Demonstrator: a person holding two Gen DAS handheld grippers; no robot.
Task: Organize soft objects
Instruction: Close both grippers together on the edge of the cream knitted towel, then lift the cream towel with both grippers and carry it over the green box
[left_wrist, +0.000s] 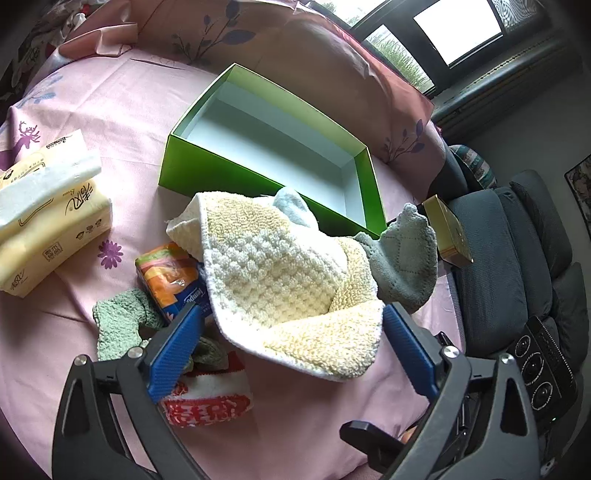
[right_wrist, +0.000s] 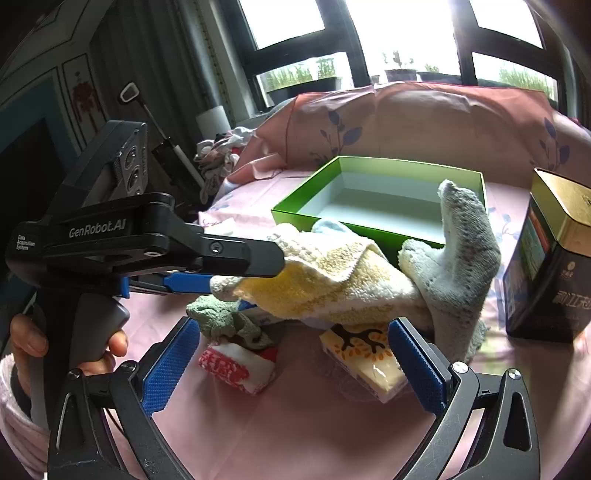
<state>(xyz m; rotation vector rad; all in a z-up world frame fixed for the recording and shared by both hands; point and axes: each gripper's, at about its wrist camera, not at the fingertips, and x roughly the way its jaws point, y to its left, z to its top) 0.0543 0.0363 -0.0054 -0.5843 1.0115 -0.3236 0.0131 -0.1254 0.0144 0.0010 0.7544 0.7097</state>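
Nothing sits in the green box (left_wrist: 258, 122) yet; we judge the sorting barely begun; the yellow towel (left_wrist: 280, 273), grey cloth (left_wrist: 402, 258) and tissue packs (left_wrist: 51, 214) lie heaped on the pink bedsheet (left_wrist: 122, 107) just before it; our left gripper (left_wrist: 291, 350) and right gripper (right_wrist: 291, 365) both stand wide apart, holding nothing.

this is a bedroom in a home. a bed under a pink sheet (left_wrist: 295, 424) printed with flowers fills the view, with matching pillows (right_wrist: 424, 118) propped at its head. behind them stands a dark-framed window (right_wrist: 369, 44) with potted plants on the sill. a grey cushioned armchair (left_wrist: 517, 236) sits just beside the bed.
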